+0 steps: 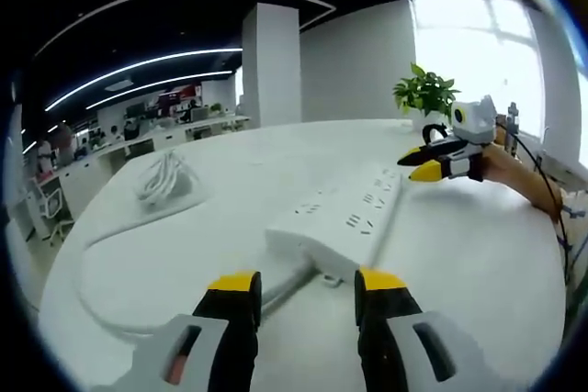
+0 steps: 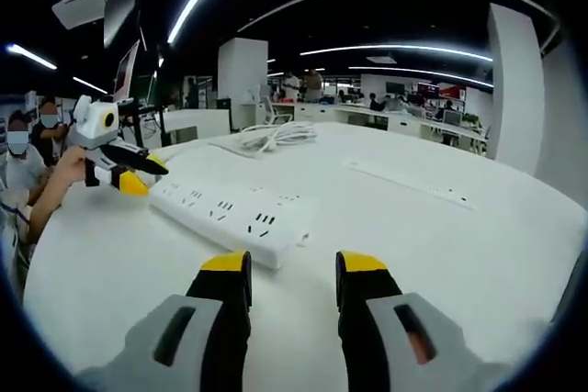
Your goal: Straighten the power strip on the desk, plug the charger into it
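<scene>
- Far left in the left gripper view, the charger [image 1: 163, 177] lies as a loose white coil of cable on the white desk [image 1: 487, 254], well apart from the strip; in the right gripper view the same coil [image 2: 276, 135] sits beyond the strip's far end.
- A white cord [image 1: 129, 227] runs from the strip's near end and sweeps in a wide loop toward that side of the desk.
- The left gripper [image 1: 303, 286] hovers with its jaws apart and nothing between them, aimed at the cord end of the power strip [image 1: 344, 218], just short of it.
- The strip lies flat on the desk, sockets up, slanting away across the view.
- The right gripper [image 2: 291, 268] also stands with jaws apart and empty, pointing at the strip's [image 2: 230, 208] opposite end, close but not touching.
- Each gripper appears in the other's view, low over the desk beside the strip.
- At the far right a potted plant [image 1: 424, 94] stands near the window.
- I judge the straightening step is in hand: both grippers bracket the strip, neither grips it.
- Next, each needs to close on or push an end and square the strip; the charger is untouched.
</scene>
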Action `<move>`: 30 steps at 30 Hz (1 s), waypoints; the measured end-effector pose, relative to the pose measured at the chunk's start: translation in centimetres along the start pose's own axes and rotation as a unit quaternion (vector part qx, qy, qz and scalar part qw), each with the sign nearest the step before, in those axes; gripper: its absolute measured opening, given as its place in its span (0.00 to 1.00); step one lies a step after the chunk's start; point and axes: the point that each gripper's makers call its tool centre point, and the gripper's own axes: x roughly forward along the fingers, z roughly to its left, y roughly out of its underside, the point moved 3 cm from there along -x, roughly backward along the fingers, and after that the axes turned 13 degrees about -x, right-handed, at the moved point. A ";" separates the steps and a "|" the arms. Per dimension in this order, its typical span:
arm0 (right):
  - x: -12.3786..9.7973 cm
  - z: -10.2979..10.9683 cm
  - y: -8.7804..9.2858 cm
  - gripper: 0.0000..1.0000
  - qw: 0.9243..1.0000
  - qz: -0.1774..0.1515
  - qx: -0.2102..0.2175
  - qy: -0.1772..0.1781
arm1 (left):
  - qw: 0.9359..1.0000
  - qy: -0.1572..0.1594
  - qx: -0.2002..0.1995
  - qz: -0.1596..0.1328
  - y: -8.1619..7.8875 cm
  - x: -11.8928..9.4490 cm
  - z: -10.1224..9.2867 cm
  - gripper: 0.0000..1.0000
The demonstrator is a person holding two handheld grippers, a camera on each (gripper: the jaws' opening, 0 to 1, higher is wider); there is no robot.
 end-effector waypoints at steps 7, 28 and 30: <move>0.3 0.0 0.4 0.37 1.000 0.006 -0.001 -0.006 | 1.000 0.002 0.000 0.001 0.2 -0.1 -0.2 0.39; 1.1 0.4 1.5 0.37 0.999 0.024 -0.003 -0.029 | 1.000 0.028 -0.013 -0.006 -0.1 -0.4 -0.7 0.38; 1.1 0.5 1.5 0.37 0.999 0.025 -0.003 -0.030 | 0.999 0.031 -0.012 -0.009 -0.1 -0.3 -1.0 0.38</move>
